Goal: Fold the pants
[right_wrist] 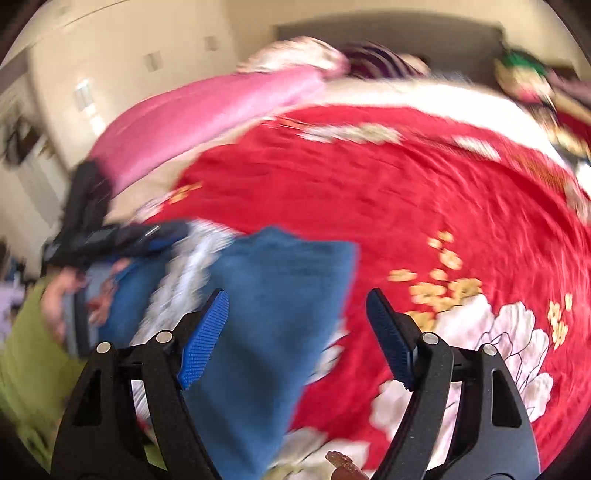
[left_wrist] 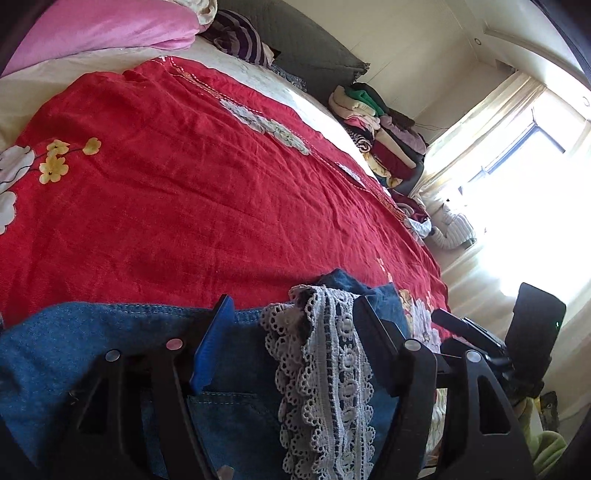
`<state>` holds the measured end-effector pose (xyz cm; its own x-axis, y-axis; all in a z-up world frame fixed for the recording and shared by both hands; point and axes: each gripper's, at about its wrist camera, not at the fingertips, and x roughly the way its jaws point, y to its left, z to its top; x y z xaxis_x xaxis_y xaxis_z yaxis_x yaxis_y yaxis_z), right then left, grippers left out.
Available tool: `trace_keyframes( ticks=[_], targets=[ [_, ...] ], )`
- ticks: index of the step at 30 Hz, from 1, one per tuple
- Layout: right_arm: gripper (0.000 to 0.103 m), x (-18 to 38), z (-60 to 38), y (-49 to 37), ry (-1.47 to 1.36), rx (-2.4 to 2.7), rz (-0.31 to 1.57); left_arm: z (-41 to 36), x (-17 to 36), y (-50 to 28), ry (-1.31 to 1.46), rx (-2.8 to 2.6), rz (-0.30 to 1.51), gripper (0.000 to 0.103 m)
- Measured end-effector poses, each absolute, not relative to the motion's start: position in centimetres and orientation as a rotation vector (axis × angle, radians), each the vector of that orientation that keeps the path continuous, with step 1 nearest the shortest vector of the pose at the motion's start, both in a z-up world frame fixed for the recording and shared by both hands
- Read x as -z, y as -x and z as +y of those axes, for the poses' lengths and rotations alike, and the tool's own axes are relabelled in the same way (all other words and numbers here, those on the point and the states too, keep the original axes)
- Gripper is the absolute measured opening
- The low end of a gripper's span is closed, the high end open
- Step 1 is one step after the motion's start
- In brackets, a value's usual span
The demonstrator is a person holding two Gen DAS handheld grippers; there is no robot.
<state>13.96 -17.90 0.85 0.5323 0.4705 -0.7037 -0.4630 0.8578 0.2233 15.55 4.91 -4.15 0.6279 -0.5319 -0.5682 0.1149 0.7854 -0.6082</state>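
Observation:
The pants (left_wrist: pixel 229 369) are blue denim with a white lace trim (left_wrist: pixel 325 369). They lie bunched at the near edge of a red floral bedspread (left_wrist: pixel 184 184). In the left wrist view my left gripper (left_wrist: pixel 295 317) has its jaws wide apart, with the denim and lace between and under the fingers. In the blurred right wrist view my right gripper (right_wrist: pixel 297 314) is open above a folded part of the pants (right_wrist: pixel 277 314). The other gripper (right_wrist: pixel 110 236) shows at the left, over the lace (right_wrist: pixel 184 273).
A pink pillow (left_wrist: pixel 103 33) and striped cloth (left_wrist: pixel 240 40) lie at the head of the bed. A pile of clothes (left_wrist: pixel 376 129) sits on the far side by a bright window (left_wrist: pixel 517 221). The person's green sleeve (right_wrist: pixel 33 354) is at the left.

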Motion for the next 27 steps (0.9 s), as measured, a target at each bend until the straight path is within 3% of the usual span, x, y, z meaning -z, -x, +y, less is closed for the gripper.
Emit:
trace_keyframes(
  ticks=[7,9,10,11,12,13,14,19,24,27],
  targets=[
    [0.07,2.2,-18.3,-19.5,-0.141,-0.591,0.967,3.2,4.3,-16.3,0.503,0.4,0.85,0.064],
    [0.066,3.0,-17.8,-19.9,-0.14,-0.627,0.992,2.8,4.4,-16.4,0.484,0.384,0.853,0.064],
    [0.054,3.6,-17.4,-20.0,-0.138,-0.651,1.003,2.6,4.4,-16.4,0.474,0.377,0.854,0.059],
    [0.036,4.0,-17.3,-19.9,-0.139,-0.669,1.005,2.5,4.4,-16.5,0.467,0.372,0.856,0.051],
    [0.028,4.2,-17.2,-19.7,-0.143,-0.685,1.001,2.3,4.5,-16.5,0.465,0.378,0.865,0.031],
    [0.015,4.3,-17.3,-19.2,-0.14,-0.681,0.98,2.1,4.4,-16.4,0.455,0.372,0.868,0.025],
    [0.008,3.9,-17.4,-18.7,-0.133,-0.677,0.949,1.9,4.3,-16.3,0.434,0.365,0.869,0.023],
    [0.007,0.7,-17.5,-16.6,-0.061,-0.656,0.799,0.7,1.9,-16.0,0.363,0.374,0.819,0.018],
    [0.008,2.6,-17.1,-18.5,-0.035,-0.583,0.869,-1.1,1.9,-17.3,0.248,0.337,0.829,0.019],
    [0.014,4.1,-17.0,-18.8,-0.009,-0.545,0.889,-1.0,3.5,-17.6,0.229,0.313,0.865,0.021]
  ],
)
